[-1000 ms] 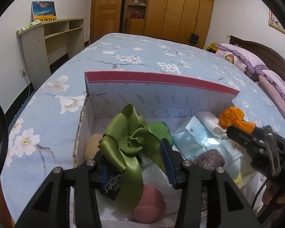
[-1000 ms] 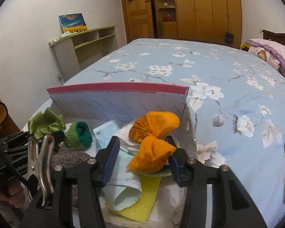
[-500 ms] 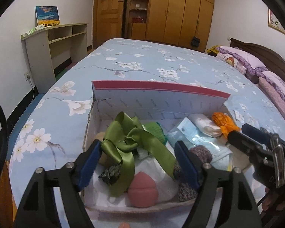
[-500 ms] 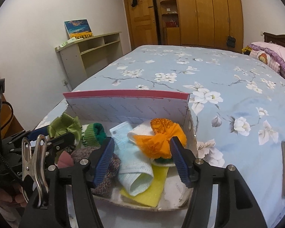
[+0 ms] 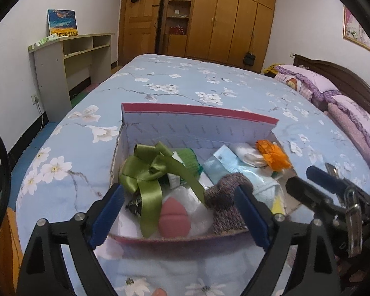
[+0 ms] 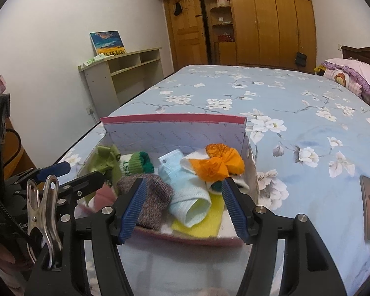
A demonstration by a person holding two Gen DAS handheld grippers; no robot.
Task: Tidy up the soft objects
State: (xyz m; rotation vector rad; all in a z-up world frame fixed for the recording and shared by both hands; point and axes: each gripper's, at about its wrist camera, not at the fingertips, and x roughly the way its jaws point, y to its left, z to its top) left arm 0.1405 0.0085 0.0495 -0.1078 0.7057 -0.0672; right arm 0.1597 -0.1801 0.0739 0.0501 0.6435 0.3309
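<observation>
Both grippers are being held just short of the box's near edge, with nothing between their fingers. The left gripper (image 5: 178,212) is standing with its fingers wide apart, having just been opening, and the green ribbon bow (image 5: 148,170) is lying beyond the tips, free of the pads, beside the pink sponge (image 5: 172,219). The right gripper (image 6: 182,207) is likewise being kept apart, its fingers having just been opening too; the orange bow (image 6: 219,162) is resting past the tips, on the pale blue cloth (image 6: 190,194).

The step in hand is judged to be the release: 2 bows are being left in the box (image 6: 175,129) on the bed (image 6: 296,123). Nothing soft is seen lying loose on the bed, so the next move is probably calling for a clear withdrawal without snagging the ribbon tails.
</observation>
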